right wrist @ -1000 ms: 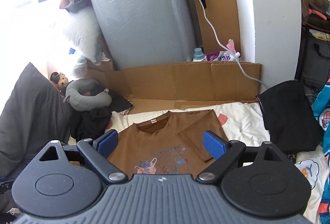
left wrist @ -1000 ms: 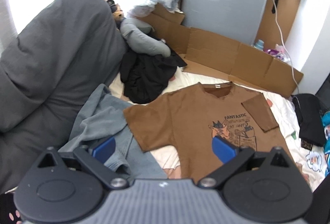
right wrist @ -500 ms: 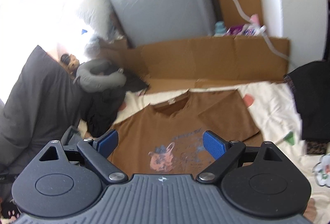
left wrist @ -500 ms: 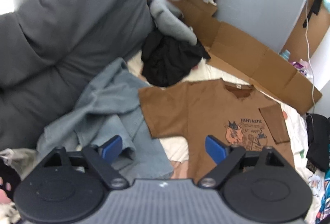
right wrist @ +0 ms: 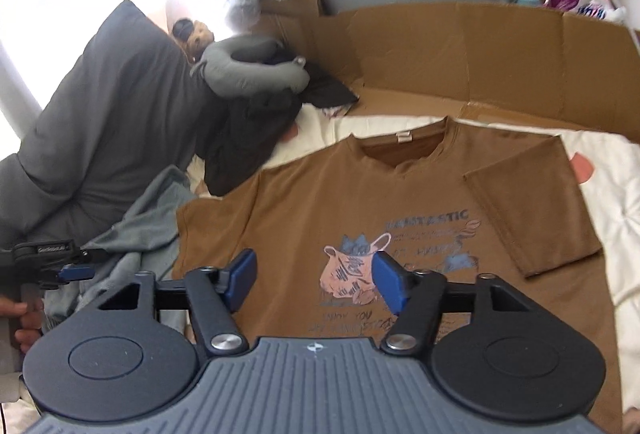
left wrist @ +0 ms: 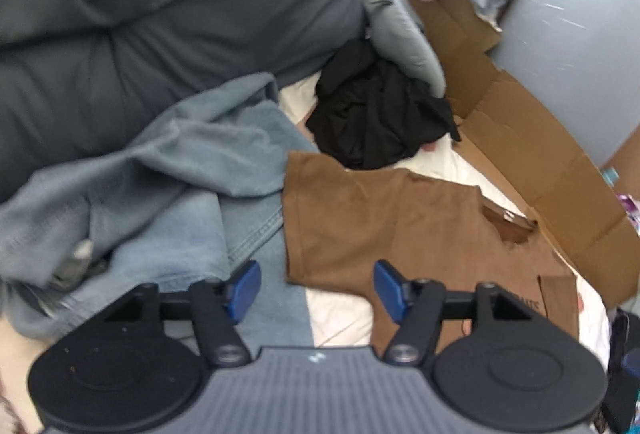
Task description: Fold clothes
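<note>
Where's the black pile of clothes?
In the left wrist view, the black pile of clothes lies beyond the brown T-shirt, right of the grey duvet, below the grey neck pillow.

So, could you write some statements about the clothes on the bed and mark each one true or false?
1. The brown T-shirt lies face up, print showing. True.
2. One sleeve is folded onto the shirt. True.
3. The right claw grips the shirt. False: it is closing, with nothing between its pads.
4. The black garment covers the print. False: it lies beyond the shirt's shoulder.
5. The grey-blue garment lies neatly folded. False: it is crumpled.
</note>
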`<state>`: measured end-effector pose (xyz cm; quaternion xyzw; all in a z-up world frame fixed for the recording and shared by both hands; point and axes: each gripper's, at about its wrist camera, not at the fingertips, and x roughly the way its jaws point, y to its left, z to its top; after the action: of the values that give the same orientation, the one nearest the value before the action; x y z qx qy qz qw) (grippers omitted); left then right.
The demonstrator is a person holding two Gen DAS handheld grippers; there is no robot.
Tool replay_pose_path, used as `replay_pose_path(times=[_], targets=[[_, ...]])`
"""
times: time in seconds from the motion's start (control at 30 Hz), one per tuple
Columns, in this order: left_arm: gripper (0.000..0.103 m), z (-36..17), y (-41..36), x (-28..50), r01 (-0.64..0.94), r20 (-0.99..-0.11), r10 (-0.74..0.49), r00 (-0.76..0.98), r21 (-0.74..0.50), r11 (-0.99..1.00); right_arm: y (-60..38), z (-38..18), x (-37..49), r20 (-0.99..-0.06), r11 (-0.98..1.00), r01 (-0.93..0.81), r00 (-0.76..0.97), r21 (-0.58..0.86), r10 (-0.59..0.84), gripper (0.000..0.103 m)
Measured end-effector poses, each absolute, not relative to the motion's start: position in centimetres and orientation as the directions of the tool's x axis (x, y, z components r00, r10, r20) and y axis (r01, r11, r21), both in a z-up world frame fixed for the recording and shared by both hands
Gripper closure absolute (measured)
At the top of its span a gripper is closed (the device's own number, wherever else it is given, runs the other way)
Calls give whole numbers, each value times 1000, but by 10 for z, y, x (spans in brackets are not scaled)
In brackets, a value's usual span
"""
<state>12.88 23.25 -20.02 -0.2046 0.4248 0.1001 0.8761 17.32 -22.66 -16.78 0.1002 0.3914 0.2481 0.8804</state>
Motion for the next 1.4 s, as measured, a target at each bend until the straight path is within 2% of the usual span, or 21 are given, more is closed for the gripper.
replay_pose_path(times=[0.1,0.23,0.57,0.6,0.67,1.1,1.13,1.2,1.3,1.33,1.37,1.4], targets=[[41,-222,231,136,-388,-797,13,604,-280,878,-221,-189,181,-645,850,-368,554,378,526,49],[46,-251,236,144,-462,-812,9,583,-323,826,-210,-216,186,-655,842,-378,531,385,538,50],[47,-315,246,169,-576,-812,-6,583,-419,702,-183,-273,181,-686,817,-395,451,421,571,50],[47,-319,245,169,-582,-811,-10,586,-428,691,-182,-277,181,-688,815,-391,444,427,574,53],[48,-326,242,170,-605,-824,3,566,-413,681,-178,-283,181,-690,811,-390,435,435,579,56],[48,-343,235,172,-676,-818,49,573,-438,592,-170,-305,184,-684,812,-340,438,475,584,56],[53,-345,235,173,-676,-816,49,577,-442,589,-171,-306,183,-687,814,-333,437,477,581,56],[55,-348,234,174,-680,-814,50,579,-449,580,-173,-310,182,-690,816,-314,436,484,578,56],[74,-348,233,175,-672,-806,46,590,-458,583,-173,-312,183,-690,814,-305,431,495,581,56],[85,-348,233,174,-670,-804,41,593,-465,578,-172,-313,184,-690,812,-305,428,497,584,56],[90,-347,233,173,-670,-800,40,598,-473,572,-169,-313,186,-688,809,-313,425,499,588,56],[90,-346,233,172,-671,-797,39,603,-480,566,-166,-312,188,-684,803,-323,421,501,596,56]])
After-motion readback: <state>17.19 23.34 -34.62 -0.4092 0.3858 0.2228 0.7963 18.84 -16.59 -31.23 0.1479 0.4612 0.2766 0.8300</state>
